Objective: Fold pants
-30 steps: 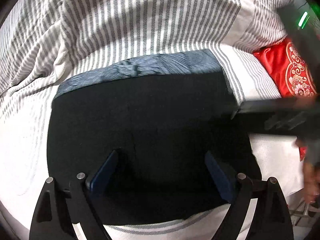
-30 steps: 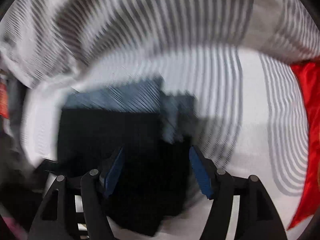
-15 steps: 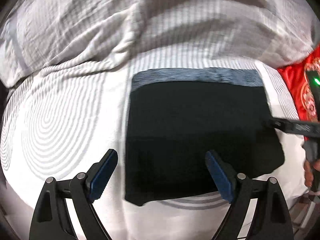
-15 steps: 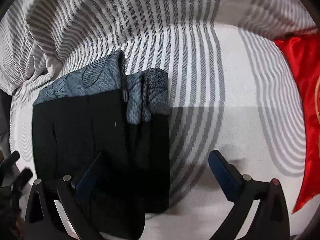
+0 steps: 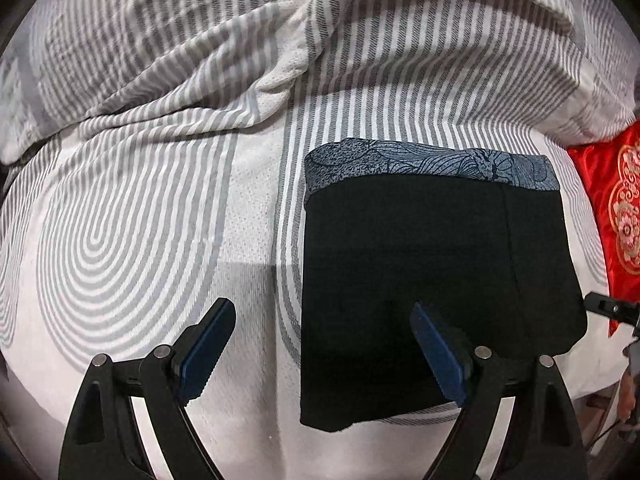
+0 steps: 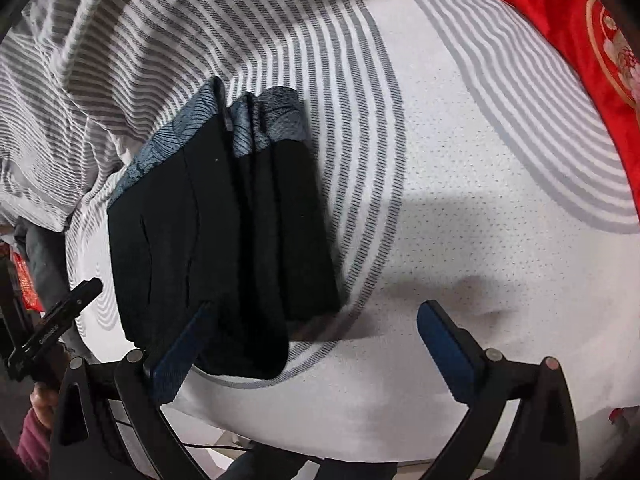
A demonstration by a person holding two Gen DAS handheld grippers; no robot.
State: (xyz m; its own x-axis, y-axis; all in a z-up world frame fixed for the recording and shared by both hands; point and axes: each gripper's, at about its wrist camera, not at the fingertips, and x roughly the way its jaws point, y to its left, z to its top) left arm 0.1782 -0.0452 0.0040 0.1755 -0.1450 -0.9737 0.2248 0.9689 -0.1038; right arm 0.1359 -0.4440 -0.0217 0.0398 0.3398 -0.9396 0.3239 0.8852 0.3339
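Black pants (image 5: 420, 272) folded on bed, under L gripper's (image 5: 324, 356) right finger.

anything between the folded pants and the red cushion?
Only bare striped sheet between pants and red cushion, per right wrist view.

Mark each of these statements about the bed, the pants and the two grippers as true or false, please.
1. The black pants lie folded on the striped bed sheet. True.
2. The left gripper is shut on the pants. False: it is open and holds nothing.
3. A red cushion lies on the bed. True.
4. The right gripper is shut. False: it is open.
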